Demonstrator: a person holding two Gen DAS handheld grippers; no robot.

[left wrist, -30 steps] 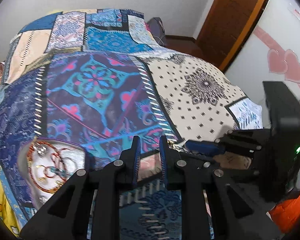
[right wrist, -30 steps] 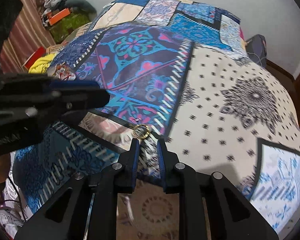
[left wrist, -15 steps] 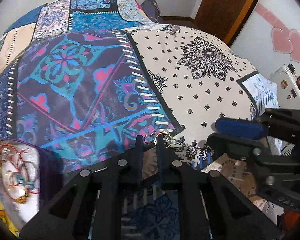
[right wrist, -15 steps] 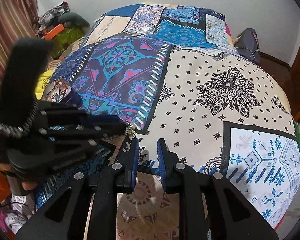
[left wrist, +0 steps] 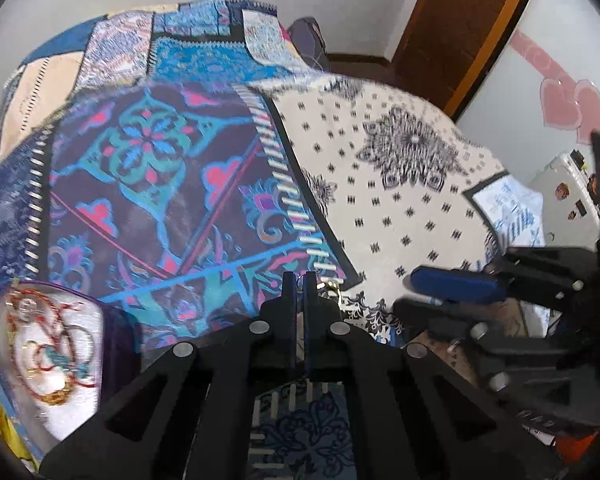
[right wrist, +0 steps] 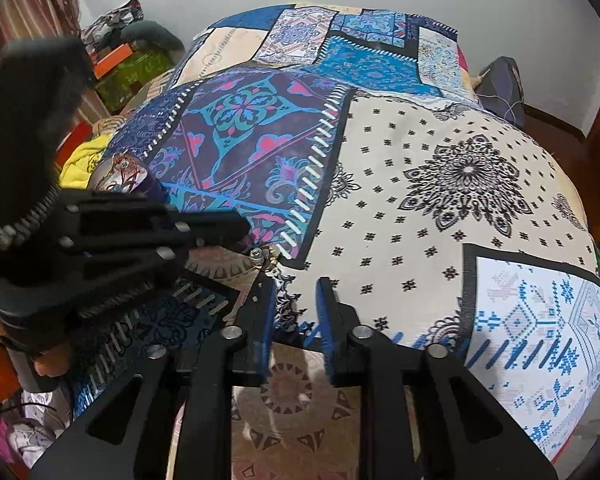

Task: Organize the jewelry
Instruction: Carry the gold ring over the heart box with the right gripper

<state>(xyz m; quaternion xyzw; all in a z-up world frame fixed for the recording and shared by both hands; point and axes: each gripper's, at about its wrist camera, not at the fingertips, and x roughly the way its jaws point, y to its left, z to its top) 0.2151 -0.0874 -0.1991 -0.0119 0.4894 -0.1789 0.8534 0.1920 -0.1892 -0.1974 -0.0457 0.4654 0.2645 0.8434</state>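
A small gold and silver earring (right wrist: 264,258) lies on the patterned bedspread (right wrist: 420,208). My left gripper (left wrist: 300,280) has its jaws nearly closed, with the earring (left wrist: 330,286) just right of its tips; whether it pinches any part of it I cannot tell. In the right wrist view the left gripper (right wrist: 236,228) reaches in from the left, tips at the earring. My right gripper (right wrist: 298,292) is open and empty, just right of and below the earring. A white jewelry tray with a purple rim (left wrist: 48,360) holds red and gold bangles at lower left.
The bed fills both views. A wooden door (left wrist: 460,20) and a wall with pink heart stickers (left wrist: 572,108) stand at the right. Cluttered boxes and clothes (right wrist: 120,64) lie beyond the bed's left side. A dark bag (right wrist: 504,80) sits by the far wall.
My left gripper's jaws have narrowed from open to nearly closed beside the earring. My right gripper has drawn back slightly and stays open. The left view is blurred by motion.
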